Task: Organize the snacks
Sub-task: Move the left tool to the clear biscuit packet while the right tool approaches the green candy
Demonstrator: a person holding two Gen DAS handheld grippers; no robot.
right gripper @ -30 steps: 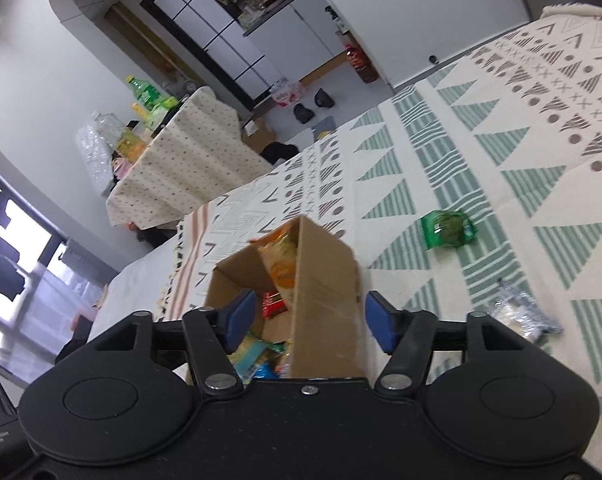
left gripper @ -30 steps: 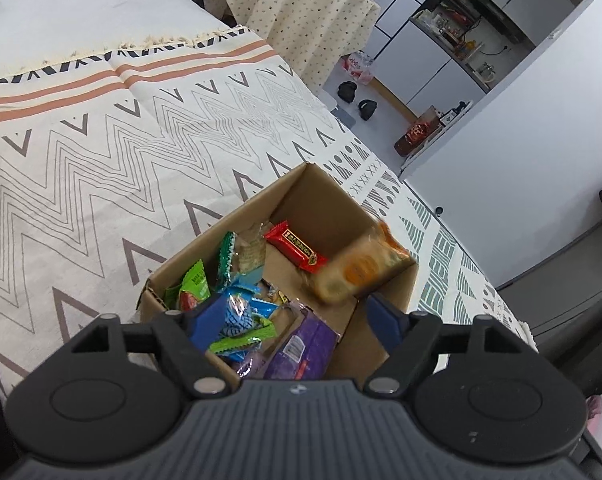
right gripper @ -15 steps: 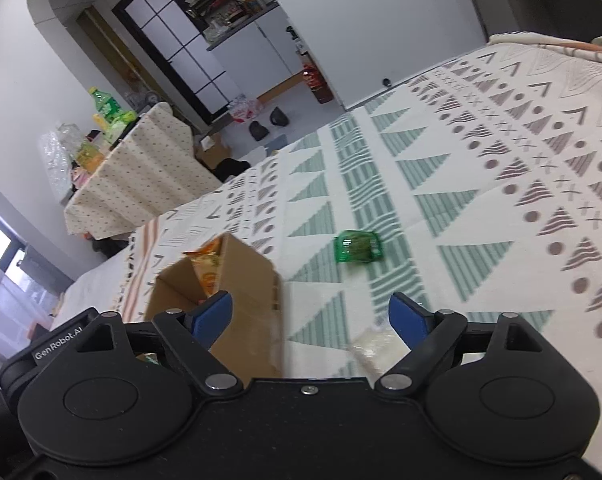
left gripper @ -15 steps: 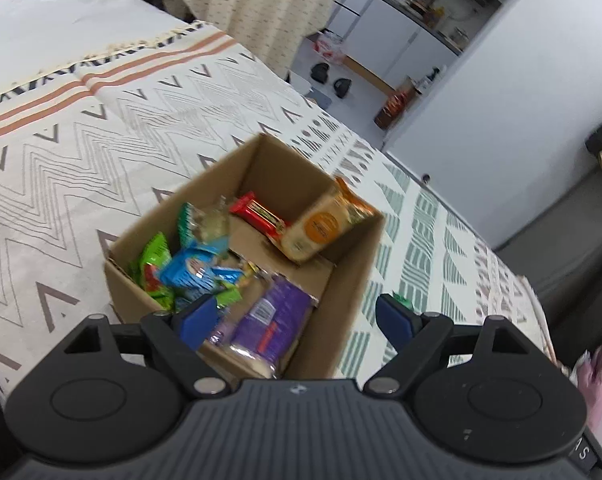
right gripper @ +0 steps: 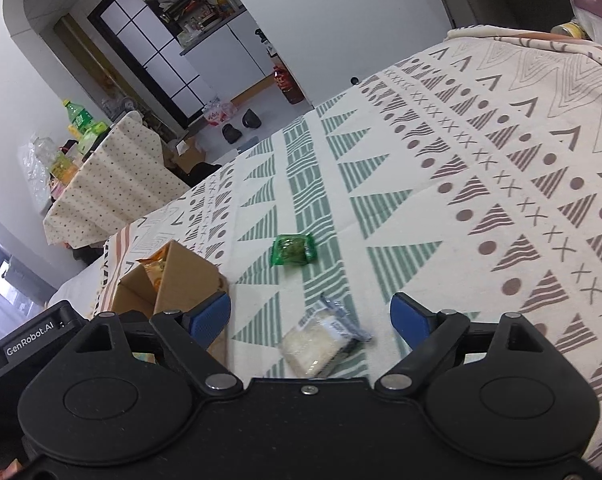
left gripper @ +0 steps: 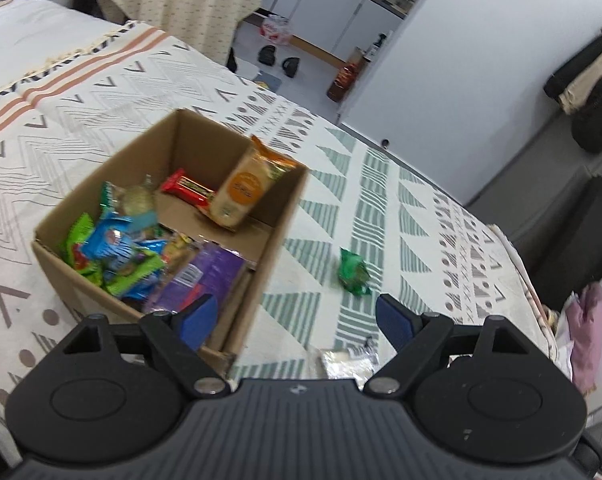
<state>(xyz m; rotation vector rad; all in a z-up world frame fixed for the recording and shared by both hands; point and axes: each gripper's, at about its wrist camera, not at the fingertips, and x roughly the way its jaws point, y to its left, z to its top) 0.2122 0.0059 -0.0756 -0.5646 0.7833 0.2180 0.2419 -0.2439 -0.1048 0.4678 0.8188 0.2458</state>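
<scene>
The patterned blanket (right gripper: 481, 168) covered the whole surface, cream with green and brown triangles, and everything sat on it. Toward one side stood the open cardboard box (left gripper: 83, 294), already holding a heap of snacks: an orange cracker pack (left gripper: 247, 186) propped upright against the far inner wall, a purple packet (left gripper: 203, 280) lying flat near the front, a red bar (left gripper: 187, 191) on the box floor beside the crackers, and a tangle of blue and green wrappers in the left corner. Outside the box, two snacks lay loose on the blanket: a clear packet of white rice cake (right gripper: 321, 344), and a small green wrapped snack (right gripper: 293, 250) farther out, well apart from the box. The left gripper (left gripper: 297, 316) hung above the box's near corner, fingers spread wide and holding nothing. The right gripper (right gripper: 311, 316) hovered over the rice cake packet, fingers likewise spread on either side of it, not touching it.
</scene>
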